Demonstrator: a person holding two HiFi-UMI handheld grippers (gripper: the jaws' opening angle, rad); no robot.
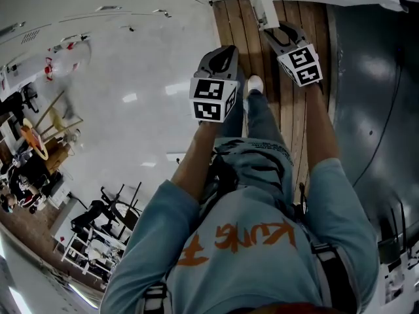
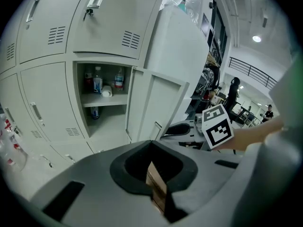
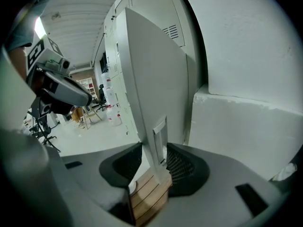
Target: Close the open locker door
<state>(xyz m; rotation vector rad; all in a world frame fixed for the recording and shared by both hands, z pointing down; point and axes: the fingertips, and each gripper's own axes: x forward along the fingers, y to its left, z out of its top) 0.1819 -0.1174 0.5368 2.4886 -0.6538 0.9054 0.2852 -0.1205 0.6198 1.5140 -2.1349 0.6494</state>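
Locker door [image 3: 152, 86] between right gripper's [image 3: 154, 162] spread jaws, perhaps untouched

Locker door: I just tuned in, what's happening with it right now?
A person works a gripper in each hand at a bank of lockers. The right gripper has its jaws open around the free edge of the open locker door, level with the latch plate, and is not clamping it. The left gripper is shut, empty and apart from the door. The compartment, with bottles on its shelf, is fully exposed, so the door is not closed yet.
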